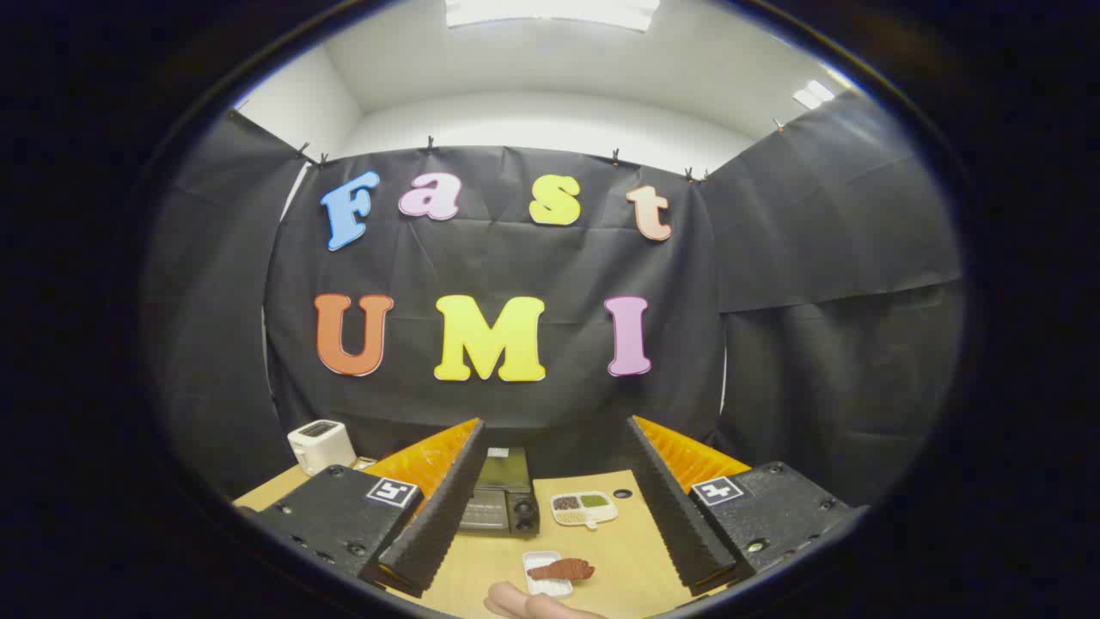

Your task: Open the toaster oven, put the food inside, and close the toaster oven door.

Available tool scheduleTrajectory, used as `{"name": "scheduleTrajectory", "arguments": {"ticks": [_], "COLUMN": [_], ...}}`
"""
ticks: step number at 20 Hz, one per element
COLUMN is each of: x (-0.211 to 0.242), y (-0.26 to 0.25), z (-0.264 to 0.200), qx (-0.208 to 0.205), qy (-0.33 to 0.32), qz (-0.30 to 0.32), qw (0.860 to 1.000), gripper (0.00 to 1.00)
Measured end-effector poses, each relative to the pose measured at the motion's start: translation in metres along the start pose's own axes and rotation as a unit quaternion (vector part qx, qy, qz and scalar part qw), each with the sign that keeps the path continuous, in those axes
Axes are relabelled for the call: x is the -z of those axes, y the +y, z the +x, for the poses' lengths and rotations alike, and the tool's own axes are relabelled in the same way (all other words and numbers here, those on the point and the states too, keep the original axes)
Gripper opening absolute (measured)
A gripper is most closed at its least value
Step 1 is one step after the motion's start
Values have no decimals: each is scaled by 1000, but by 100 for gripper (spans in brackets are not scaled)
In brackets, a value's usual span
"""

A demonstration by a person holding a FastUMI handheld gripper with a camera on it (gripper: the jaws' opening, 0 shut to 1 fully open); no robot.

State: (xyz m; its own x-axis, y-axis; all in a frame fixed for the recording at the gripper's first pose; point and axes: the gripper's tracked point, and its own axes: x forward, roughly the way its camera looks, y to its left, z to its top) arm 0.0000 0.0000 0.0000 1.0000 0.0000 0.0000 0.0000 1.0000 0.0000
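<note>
The gripper hangs above the wooden surface with its two black ribbed fingers spread wide apart, nothing held or touched between them. Orange backing shows along the outer side of each finger, and each dark mounting block behind carries a small square marker.

Looking along the fingers, the toaster oven sits at the far side of the surface, just right of the left finger and partly covered by it. It is a dark box with a glass door, which looks closed, and a pair of knobs down its right side. Close to its right lies a small white divided dish with a brown filling in one compartment and a green one in another; a third holds something pale that I cannot make out.

Nearer, in the gap between the fingers, a little white tray lies on the wood with the food on it, a reddish-brown piece lying across the tray and sticking out over its right side. Just in front of that tray, at the near side of the surface, a person's fingertip pokes in.

Away to the far left, beyond the left finger, a white pop-up toaster stands by the corner of the surface. A small dark round spot sits on the wood right of the divided dish
</note>
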Motion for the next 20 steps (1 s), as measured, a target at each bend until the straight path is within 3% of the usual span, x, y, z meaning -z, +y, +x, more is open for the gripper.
{"name": "scheduleTrajectory", "arguments": {"ticks": [11,20], "x": [12,53], "y": [21,81], "z": [23,74], "qx": [1,-28], "qy": [3,39], "qz": [7,-7], "qw": [1000,999], "gripper": [100,100]}}
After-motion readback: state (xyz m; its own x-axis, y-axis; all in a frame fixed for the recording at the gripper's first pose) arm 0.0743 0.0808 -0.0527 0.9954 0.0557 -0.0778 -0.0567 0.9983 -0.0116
